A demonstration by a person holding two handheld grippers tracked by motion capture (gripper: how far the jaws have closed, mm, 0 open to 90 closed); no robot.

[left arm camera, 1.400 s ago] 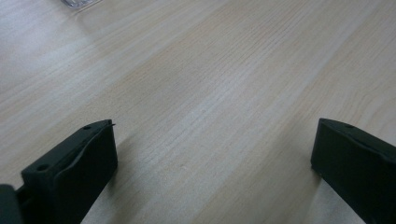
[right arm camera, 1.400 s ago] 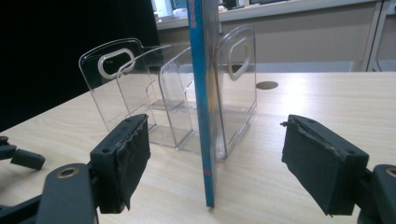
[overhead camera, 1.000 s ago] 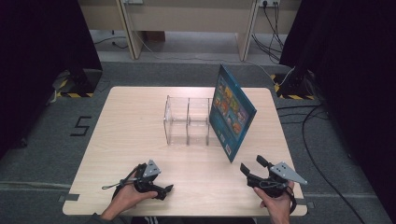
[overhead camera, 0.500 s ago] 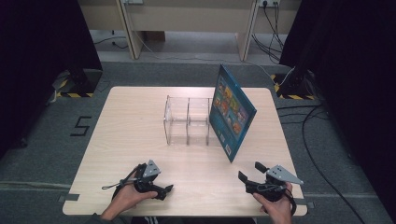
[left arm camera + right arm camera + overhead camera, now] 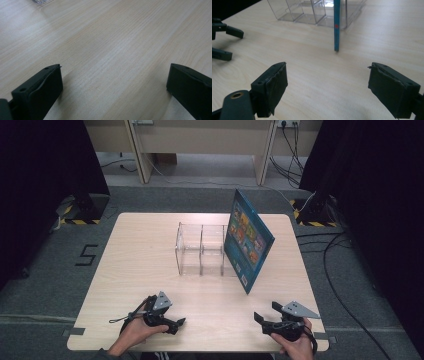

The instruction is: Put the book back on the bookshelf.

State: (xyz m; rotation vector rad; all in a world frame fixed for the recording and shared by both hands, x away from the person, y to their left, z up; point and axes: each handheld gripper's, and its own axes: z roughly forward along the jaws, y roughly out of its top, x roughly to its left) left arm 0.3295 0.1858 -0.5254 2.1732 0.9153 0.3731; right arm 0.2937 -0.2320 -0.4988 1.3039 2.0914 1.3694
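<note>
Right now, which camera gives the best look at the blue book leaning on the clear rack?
The high view: the book shows its whole cover, tilted against the clear rack. The right gripper view catches it edge-on, a thin blue strip. The left gripper view looks at bare table instead.

The book (image 5: pixel 248 240) leans against the clear rack (image 5: pixel 200 249) and hides the rack's right end in the high view; its cover pictures are too small to make out. In the right gripper view the book (image 5: pixel 336 25) shows edge-on, and both it and the rack (image 5: pixel 312 11) are cut off by the top edge. In the left gripper view, just a blurred corner of the rack (image 5: pixel 41 1) shows at the top edge.
</note>
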